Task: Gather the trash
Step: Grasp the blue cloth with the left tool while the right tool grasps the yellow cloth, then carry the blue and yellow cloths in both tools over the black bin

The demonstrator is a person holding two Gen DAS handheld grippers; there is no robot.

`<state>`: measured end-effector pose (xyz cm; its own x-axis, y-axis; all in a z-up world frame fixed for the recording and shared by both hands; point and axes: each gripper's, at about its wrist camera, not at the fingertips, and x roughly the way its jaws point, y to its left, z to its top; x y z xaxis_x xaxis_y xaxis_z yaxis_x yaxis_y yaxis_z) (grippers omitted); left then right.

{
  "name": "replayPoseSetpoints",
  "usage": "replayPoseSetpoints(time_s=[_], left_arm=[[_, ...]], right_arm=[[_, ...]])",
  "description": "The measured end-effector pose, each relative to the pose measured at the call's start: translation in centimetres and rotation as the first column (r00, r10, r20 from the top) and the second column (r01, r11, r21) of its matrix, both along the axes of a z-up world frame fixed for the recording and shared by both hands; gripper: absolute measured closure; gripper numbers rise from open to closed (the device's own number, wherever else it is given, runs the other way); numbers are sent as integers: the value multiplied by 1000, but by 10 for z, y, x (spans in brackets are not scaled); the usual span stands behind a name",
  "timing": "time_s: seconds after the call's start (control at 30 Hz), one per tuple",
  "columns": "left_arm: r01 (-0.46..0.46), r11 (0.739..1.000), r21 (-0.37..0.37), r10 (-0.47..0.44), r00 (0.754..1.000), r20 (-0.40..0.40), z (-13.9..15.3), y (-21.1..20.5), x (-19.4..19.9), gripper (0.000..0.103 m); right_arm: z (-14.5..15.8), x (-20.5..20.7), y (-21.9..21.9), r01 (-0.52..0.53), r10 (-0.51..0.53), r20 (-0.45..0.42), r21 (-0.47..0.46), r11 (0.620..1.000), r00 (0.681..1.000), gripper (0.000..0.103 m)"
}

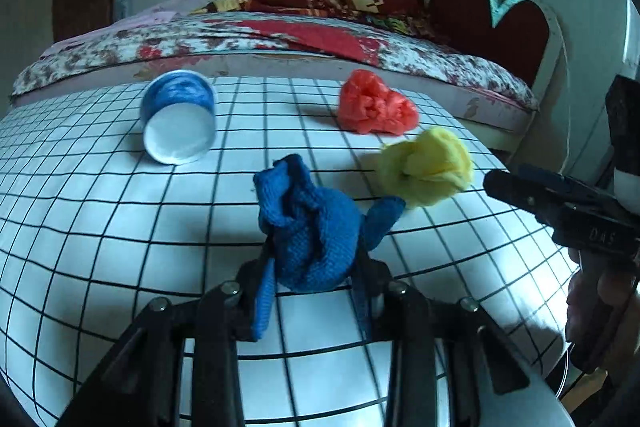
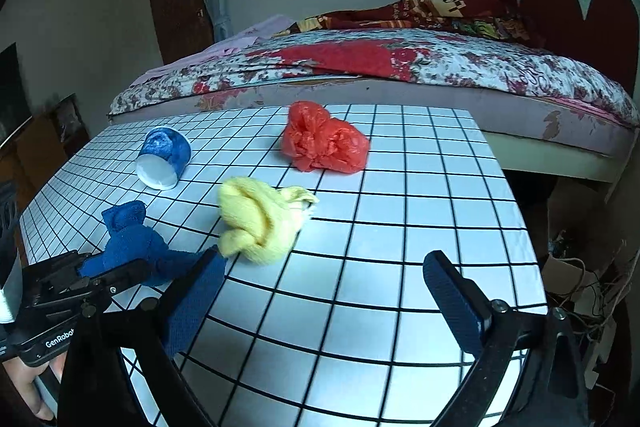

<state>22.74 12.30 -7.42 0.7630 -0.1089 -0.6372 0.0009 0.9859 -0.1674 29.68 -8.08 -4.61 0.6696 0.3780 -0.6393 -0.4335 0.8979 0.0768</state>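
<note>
Blue knitted cloth (image 1: 316,231), knotted, apparently clamped by left gripper (image 1: 316,267).

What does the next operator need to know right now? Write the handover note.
Left gripper: shut on the blue cloth, near the table's front edge.
Right gripper: open, holding nothing, hanging over the gridded table just short of the yellow cloth.
Loose on the table: yellow cloth beside the blue one, red plastic bag farther back, blue paper cup lying on its side at back left.
No bin shows in either view.
Done: blue cloth gripped.
Left: drop it off, then collect the yellow cloth, red bag and cup.
</note>
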Motion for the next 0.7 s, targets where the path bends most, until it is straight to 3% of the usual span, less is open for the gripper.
replayPoseSetpoints(time_s=[0.13,0.4,0.5,0.57,0.7], left_arm=[[-60,998,34,60,998,-2,-4,10,4,68],[-83,995,55,84,996,-15,-7,18,14,68],[-82,995,63,84,996,-21,-9,17,15,68],[-80,994,70,81,996,-23,-8,16,15,68],[-71,995,72,72,997,-14,-5,11,15,68]], right_arm=[[-14,16,23,-5,3,-48,-47,999,999,17],[-22,38,19,65,-70,-87,-61,996,994,21],[-32,50,18,49,-56,-161,-51,997,985,23],[-33,50,22,14,-19,-174,-30,999,985,53],[-28,35,22,-2,-3,-134,-42,999,991,67]])
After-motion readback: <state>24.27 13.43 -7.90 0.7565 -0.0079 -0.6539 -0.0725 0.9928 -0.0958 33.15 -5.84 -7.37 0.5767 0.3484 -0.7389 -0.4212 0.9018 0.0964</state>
